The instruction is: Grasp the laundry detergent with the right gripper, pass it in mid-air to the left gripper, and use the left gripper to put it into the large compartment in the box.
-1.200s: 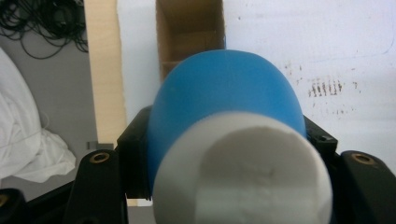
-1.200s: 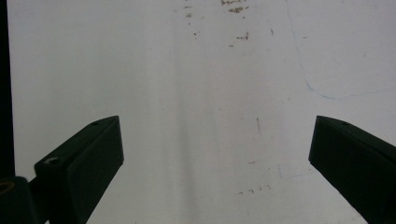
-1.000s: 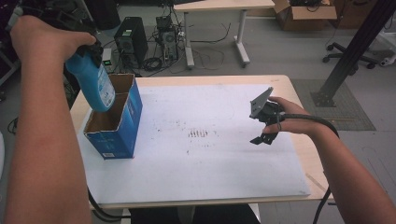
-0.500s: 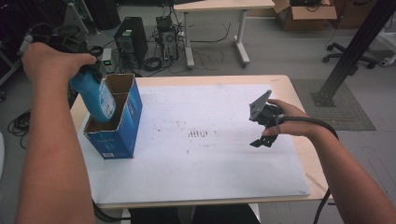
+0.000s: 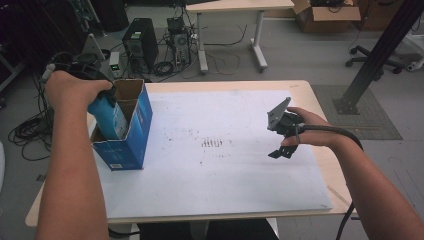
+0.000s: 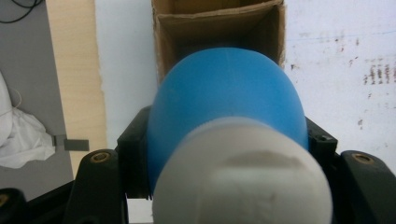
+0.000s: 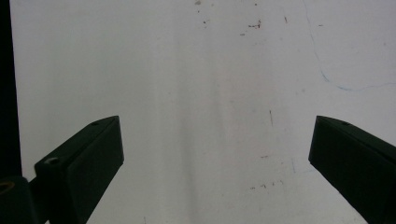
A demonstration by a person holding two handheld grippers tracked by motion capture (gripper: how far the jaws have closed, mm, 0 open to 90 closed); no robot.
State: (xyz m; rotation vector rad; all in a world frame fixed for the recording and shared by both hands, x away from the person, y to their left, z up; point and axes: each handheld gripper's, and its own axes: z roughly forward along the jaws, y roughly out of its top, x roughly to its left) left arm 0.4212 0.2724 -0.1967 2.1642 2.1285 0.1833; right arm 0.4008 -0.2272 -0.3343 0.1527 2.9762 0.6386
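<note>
Lowered since a second ago, the left gripper [image 5: 95, 85] pinches a blue plastic bottle with a white cap [image 5: 107, 115], now partly down inside the open blue cardboard box [image 5: 131, 135]. Farther right, the right gripper [image 5: 281, 145] hovers with jaws spread over the smudged white sheet [image 5: 220, 170] covering the light wooden table [image 5: 322, 160]. Computers [image 5: 137, 45] and cables sit on the grey floor beyond.

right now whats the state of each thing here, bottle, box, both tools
blue bottle: cap end up, tilted, lower part inside the box, gripped
blue box: upright on the white sheet, top flaps open
left tool: shut on the bottle, a jaw on each side of it
right tool: jaws wide apart, nothing between them, over the white sheet
</note>
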